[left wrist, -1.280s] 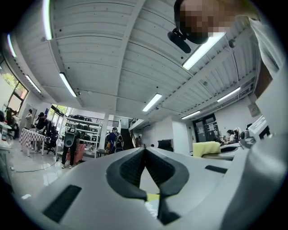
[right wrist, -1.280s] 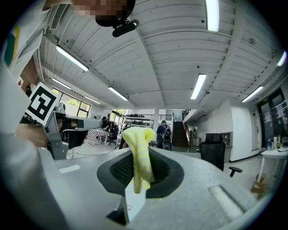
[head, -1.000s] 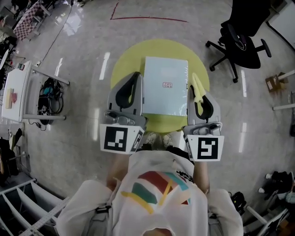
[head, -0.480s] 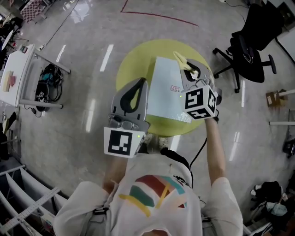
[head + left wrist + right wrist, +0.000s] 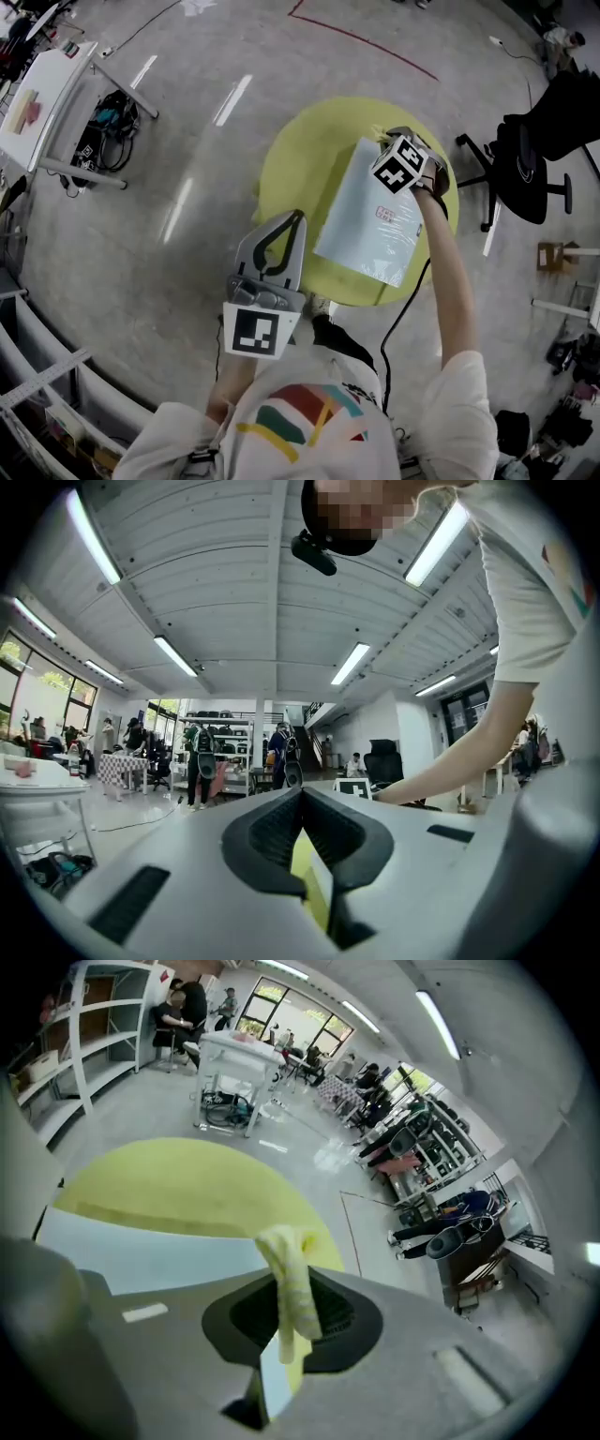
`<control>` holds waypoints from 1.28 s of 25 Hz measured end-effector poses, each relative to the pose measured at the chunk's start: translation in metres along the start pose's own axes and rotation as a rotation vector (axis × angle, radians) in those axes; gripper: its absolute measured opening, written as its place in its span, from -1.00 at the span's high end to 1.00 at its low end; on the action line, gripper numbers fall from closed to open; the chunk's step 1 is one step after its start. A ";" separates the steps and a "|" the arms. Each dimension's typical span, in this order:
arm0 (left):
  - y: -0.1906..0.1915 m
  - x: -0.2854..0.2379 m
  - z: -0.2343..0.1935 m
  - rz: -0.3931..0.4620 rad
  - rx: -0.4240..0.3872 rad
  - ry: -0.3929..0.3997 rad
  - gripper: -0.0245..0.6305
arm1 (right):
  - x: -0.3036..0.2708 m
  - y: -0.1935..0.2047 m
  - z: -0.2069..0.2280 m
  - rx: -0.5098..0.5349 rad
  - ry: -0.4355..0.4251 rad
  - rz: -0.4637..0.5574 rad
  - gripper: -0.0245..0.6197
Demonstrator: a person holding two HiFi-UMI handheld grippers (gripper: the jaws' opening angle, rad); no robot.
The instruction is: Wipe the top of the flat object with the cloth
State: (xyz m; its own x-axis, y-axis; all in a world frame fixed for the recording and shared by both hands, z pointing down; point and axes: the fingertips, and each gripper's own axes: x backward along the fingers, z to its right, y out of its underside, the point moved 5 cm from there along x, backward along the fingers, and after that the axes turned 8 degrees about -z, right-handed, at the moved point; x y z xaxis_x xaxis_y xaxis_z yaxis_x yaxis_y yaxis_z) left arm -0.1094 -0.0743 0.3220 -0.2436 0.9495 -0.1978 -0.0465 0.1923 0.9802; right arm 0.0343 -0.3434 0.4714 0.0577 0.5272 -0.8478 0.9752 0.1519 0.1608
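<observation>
Right claw [image 5: 387, 141] clamped on cloth [image 5: 292, 1279], moved to far corner of flat object [image 5: 370, 220] | left claw [image 5: 296, 217] together, withdrawn

Right gripper [image 5: 386, 141] with cloth [image 5: 379, 133] at far corner of flat object [image 5: 370, 220] on round yellow table [image 5: 300, 178].

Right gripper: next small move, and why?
Probably lower the right gripper so the cloth presses on the flat object, then drag it toward the near edge. The jaws are shut on the cloth, which hangs at the object's far corner. Contact is unclear, and most of the top lies toward the person.
</observation>
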 end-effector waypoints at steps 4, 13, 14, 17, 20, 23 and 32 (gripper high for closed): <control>0.015 0.005 -0.019 -0.039 0.009 -0.054 0.88 | -0.030 -0.002 -0.009 0.042 -0.050 -0.063 0.84; 0.025 0.012 -0.039 -0.047 0.034 -0.090 0.88 | -0.050 -0.011 -0.028 0.093 -0.097 -0.128 0.84; 0.025 0.011 -0.039 -0.046 0.034 -0.088 0.88 | -0.050 -0.012 -0.030 0.097 -0.107 -0.132 0.84; 0.027 0.010 -0.037 -0.050 0.039 -0.079 0.88 | -0.048 -0.014 -0.034 0.106 -0.148 -0.137 0.84; 0.027 0.013 -0.035 -0.053 0.045 -0.066 0.88 | -0.042 -0.017 -0.041 0.112 -0.182 -0.138 0.84; 0.025 0.016 -0.034 -0.044 0.051 -0.058 0.88 | -0.035 -0.018 -0.051 0.103 -0.213 -0.137 0.84; 0.017 0.019 -0.034 0.007 0.078 -0.052 0.88 | -0.013 -0.013 -0.085 0.030 -0.313 -0.139 0.84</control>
State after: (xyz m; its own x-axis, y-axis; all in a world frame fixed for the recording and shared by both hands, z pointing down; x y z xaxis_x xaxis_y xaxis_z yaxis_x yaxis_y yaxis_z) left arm -0.1479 -0.0610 0.3345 -0.1930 0.9621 -0.1929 0.0311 0.2025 0.9788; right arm 0.0032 -0.2813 0.5236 -0.0182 0.2205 -0.9752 0.9840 0.1768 0.0216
